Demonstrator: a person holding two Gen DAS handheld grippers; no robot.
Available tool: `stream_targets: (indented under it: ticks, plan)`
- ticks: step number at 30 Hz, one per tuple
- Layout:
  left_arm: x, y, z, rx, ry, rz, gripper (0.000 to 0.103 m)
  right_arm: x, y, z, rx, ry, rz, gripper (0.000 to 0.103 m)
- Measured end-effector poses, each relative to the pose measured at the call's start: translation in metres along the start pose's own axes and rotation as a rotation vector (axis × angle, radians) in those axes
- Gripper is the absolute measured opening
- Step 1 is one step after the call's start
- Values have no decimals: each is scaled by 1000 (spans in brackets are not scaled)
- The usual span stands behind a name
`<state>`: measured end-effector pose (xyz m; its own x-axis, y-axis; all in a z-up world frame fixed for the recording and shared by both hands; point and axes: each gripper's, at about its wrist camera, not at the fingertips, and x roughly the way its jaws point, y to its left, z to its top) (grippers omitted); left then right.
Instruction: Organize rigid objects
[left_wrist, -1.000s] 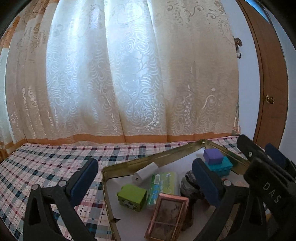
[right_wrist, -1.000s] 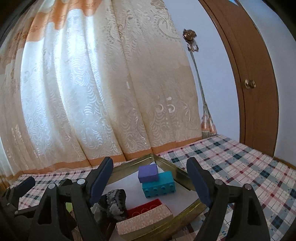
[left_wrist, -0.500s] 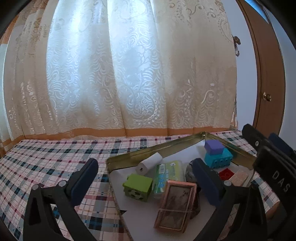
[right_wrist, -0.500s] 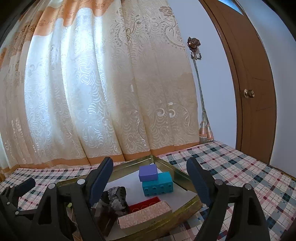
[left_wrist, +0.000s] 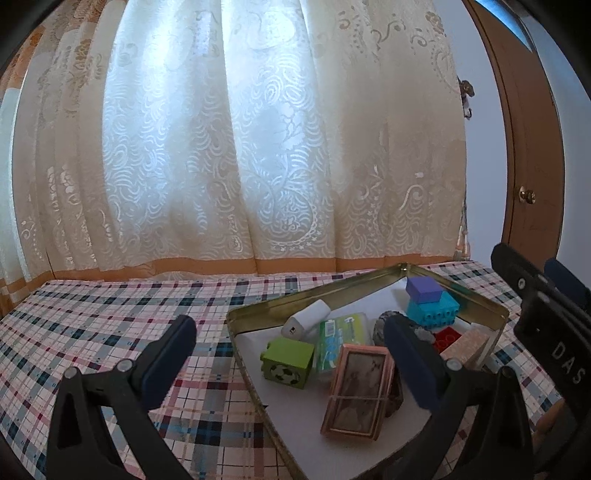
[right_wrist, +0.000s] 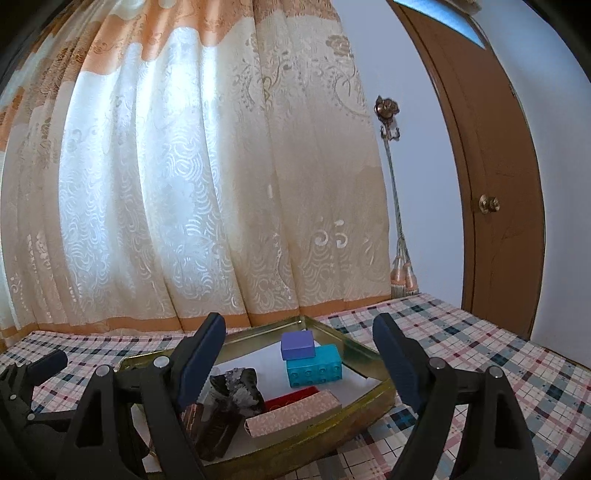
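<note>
Cream lace curtain (left_wrist: 236, 147) across the whole back of the room, backlit, brightest at centre. Swirl and floral pattern woven in; orange band (left_wrist: 207, 265) along the hem, orange scalloped band (right_wrist: 229, 22) near the top. Plaid tablecloth (left_wrist: 92, 332) in pink, white and dark blue over the flat surface in front, reaching up to the hem. Pale blue-white wall (right_wrist: 417, 147) to the right of the curtain. Metal hook (right_wrist: 388, 110) on that wall, with a tasselled cord (right_wrist: 400, 266) hanging straight down. Brown wooden door (right_wrist: 498, 221) at far right, brass knob (right_wrist: 488, 204), glazed pane (right_wrist: 443, 18) above. Daylight only, diffuse.
</note>
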<state>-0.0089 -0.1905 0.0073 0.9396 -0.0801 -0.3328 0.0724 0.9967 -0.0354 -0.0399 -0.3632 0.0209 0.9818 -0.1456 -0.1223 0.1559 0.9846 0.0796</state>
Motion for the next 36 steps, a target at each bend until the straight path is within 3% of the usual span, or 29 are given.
stream_targets:
  ticks: [3,13,27,36]
  plan:
    - [-4,-1,-1,8,-2,-8,103,-5,1,0,-2,-16,-13,91]
    - [-14,5,-4,-8,-20,3,103,-19,-3,0,16,-49,-36,91]
    - [-23,9,-6,-8,-38,12,103,-47,9,1,-63,-142,-41,96]
    - [-22,12,-6,-15,-30,33,103,-48,10,2,-68,-144,-46,96]
